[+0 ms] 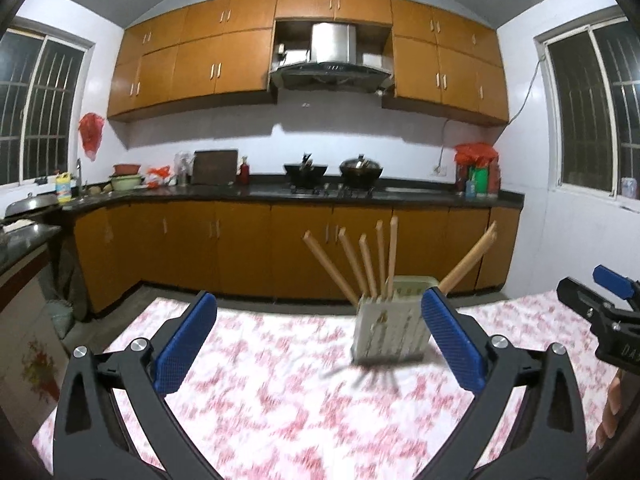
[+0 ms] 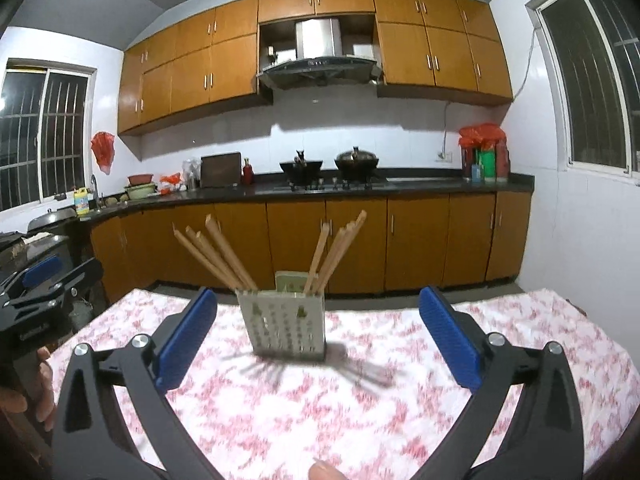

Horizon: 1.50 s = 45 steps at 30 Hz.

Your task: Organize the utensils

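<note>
- Left wrist view: the left gripper [image 1: 320, 344] fills the lower half of the frame, its blue pads [image 1: 186, 346] spread wide apart with nothing between them.
- The white holder [image 1: 390, 320] stands right of centre on the flowered tablecloth [image 1: 280, 392], beyond the fingertips and partly behind the right-hand pad. Wooden chopsticks [image 1: 360, 268] fan upward out of it; none lie loose on the cloth that I can see.
- The right gripper [image 1: 612, 300] shows at the right edge, beside the holder, not touching it.
- Right wrist view: the right gripper [image 2: 318, 340] also stands fully apart and empty. The holder [image 2: 286, 324] sits just left of centre, between the two pads in the frame but farther off; the chopsticks [image 2: 224, 256] lean in two bunches.
- Judgement: the sticks look gathered already. The step seems to be an approach or a release; any next move calls for closing on one bunch to straighten it.
</note>
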### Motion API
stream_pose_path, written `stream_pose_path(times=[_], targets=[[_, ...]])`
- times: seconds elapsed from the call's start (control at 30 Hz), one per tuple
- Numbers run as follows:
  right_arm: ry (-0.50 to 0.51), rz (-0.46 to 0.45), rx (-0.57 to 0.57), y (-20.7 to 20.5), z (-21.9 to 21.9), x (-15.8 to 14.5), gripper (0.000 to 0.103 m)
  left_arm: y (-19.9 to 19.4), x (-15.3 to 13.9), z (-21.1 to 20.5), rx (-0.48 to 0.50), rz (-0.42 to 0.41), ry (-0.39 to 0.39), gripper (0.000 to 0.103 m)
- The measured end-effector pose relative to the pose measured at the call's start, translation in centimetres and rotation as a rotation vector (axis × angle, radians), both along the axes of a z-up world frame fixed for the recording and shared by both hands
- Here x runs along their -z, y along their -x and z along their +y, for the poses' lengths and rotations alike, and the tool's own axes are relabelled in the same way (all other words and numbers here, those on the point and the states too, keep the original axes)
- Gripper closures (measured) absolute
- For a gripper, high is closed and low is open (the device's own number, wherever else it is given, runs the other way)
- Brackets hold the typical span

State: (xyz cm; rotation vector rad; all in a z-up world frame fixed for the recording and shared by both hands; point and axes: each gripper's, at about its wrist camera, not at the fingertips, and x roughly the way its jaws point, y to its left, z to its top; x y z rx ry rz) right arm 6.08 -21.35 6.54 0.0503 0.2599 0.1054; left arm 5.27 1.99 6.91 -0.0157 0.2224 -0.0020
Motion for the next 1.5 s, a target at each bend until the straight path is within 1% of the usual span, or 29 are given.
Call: stream_pose_path(times=[0.13, 0.27, 0.43, 0.6, 0.8, 1.0, 1.5], targets=[[0.024, 0.029, 0.01, 0.8, 0.5, 1.6, 0.004, 0.7, 2.0, 0.1, 0.003, 0.064, -0.004, 0.002], [0.028, 0.048, 0.023, 1.6, 0.6, 3.0, 0.004, 1.6, 3.3, -0.3, -0.011, 0.074, -0.029, 0.002], [0.027, 0.1, 0.041, 1.9, 0.6, 4.9, 0.004, 2.5, 4.7, -1.4, -0.01, 0.089, -0.092, 0.002], [0.035, 0.131, 0.045, 2.1, 0.8, 6.1, 0.004, 2.6, 5.9, -1.8, -0.003, 0.127, -0.093, 0.002], [0.042, 0.128, 0.061, 2.7, 0.9, 6.7, 0.004, 2.6, 6.3, -1.8, -0.008, 0.151, -0.081, 0.002], [0.027, 0.149, 0.075, 2.7, 0.4, 7.4, 0.004, 2.5, 6.8, -1.9, -0.013, 0.164, -0.079, 0.002], [0.023, 0.169, 0.07, 2.5, 0.3, 8.0, 0.004, 2.4, 7.3, -2.0, -0.012, 0.189, -0.074, 0.002]])
